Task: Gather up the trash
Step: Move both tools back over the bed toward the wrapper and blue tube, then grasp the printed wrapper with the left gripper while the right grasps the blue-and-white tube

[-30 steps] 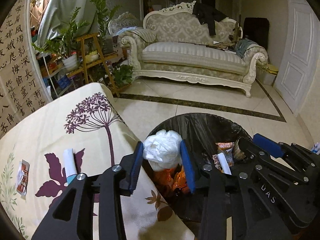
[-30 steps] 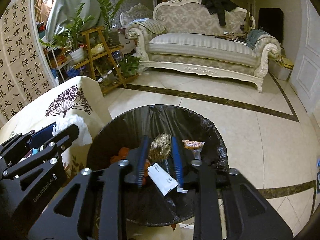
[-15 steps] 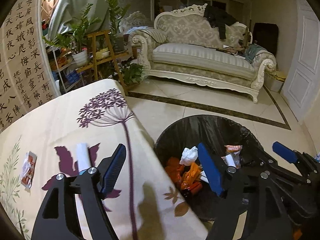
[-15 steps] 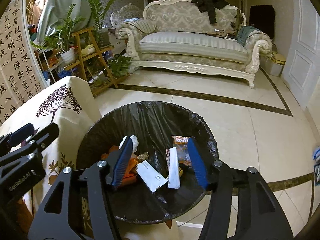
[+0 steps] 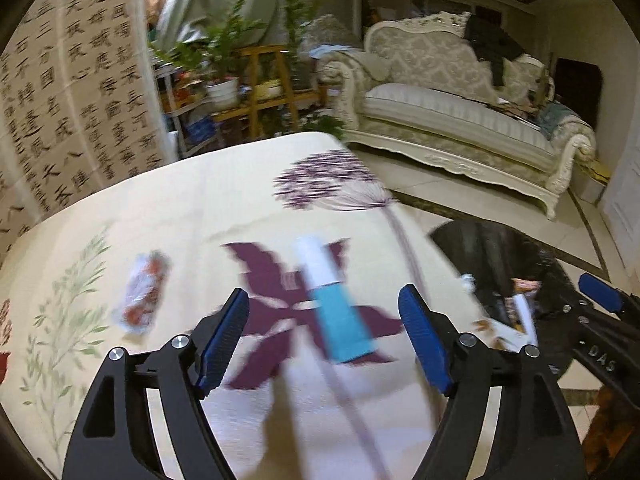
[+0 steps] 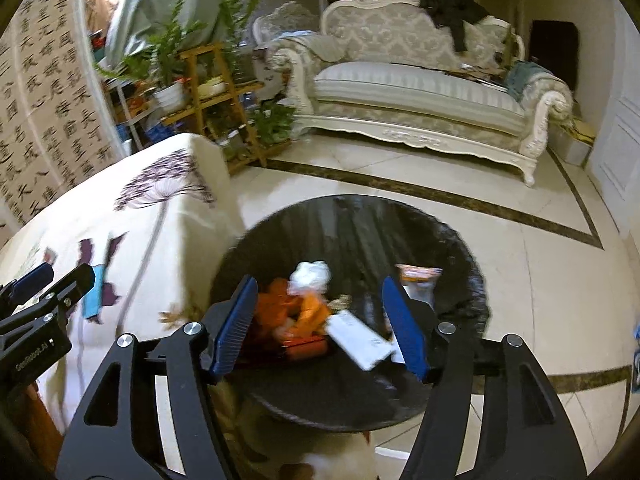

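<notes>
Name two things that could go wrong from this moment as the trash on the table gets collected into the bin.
1. The blue and white tube lies slanted between the open left gripper; closing on it askew might push it aside.
2. The bin stands beside the draped tablecloth edge; a release short of the rim could drop trash on the floor.
3. The wrapper lies farther left and could be missed.

The floor [image 6: 500,272] is of pale glossy tiles with a dark inlaid border line. At the far side stands a cream carved sofa [image 6: 416,88] with a striped seat; a dark garment [image 6: 448,4] hangs over its back. On the far left, a wooden plant stand [image 6: 216,96] carries green potted plants. The left wall has a panel of black calligraphy [image 5: 72,100]. On the right is a white panelled door [image 6: 616,152]. The light is dim and warm.
</notes>
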